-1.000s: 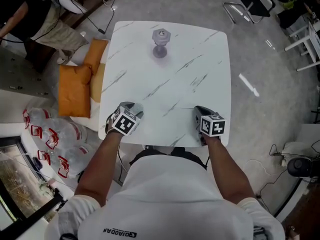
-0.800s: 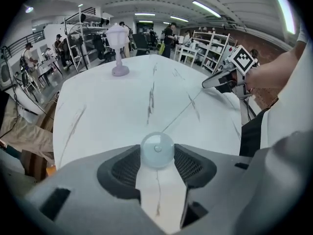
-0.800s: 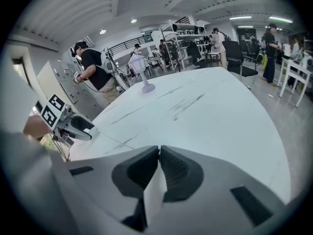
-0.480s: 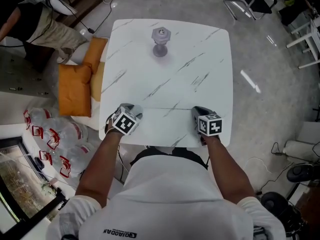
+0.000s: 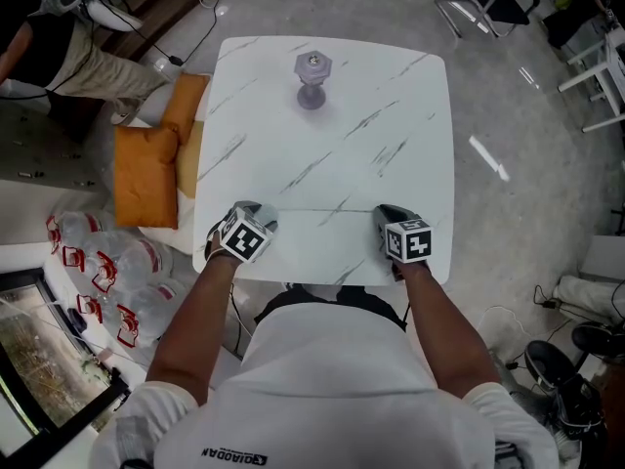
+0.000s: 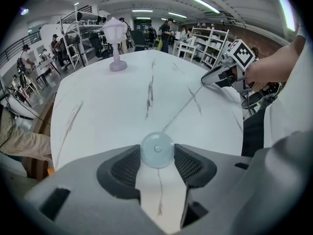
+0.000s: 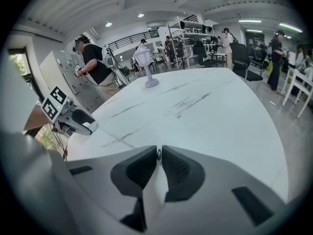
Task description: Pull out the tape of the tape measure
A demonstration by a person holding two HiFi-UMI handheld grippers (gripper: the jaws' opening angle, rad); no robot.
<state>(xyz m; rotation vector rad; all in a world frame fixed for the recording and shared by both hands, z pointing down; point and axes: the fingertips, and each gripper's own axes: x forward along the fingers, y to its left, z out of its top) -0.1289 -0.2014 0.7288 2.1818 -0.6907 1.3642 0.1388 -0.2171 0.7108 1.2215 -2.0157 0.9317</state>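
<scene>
A small round translucent tape measure case (image 6: 157,150) sits between the pads of my left gripper (image 6: 157,153), which is closed on it near the table's front left (image 5: 256,208). A thin tape (image 5: 322,210) runs straight across the white marble table (image 5: 391,86) to my right gripper (image 5: 388,213). In the left gripper view the tape (image 6: 183,109) leads up to the right gripper (image 6: 217,76). In the right gripper view the jaws (image 7: 159,155) are shut on the tape's small end ring (image 7: 157,153), and the left gripper (image 7: 73,119) shows at the left.
A lavender lamp-shaped ornament (image 5: 312,76) stands at the table's far middle. Orange cushions (image 5: 146,169) and bags of bottles (image 5: 98,262) lie on the floor to the left. A person (image 5: 59,37) stands at the upper left. Chairs (image 5: 488,3) stand at the upper right.
The tape line now spans the whole gap between the two grippers, where one second ago only a short stretch showed by the right gripper. Both grippers have stayed almost in place.
</scene>
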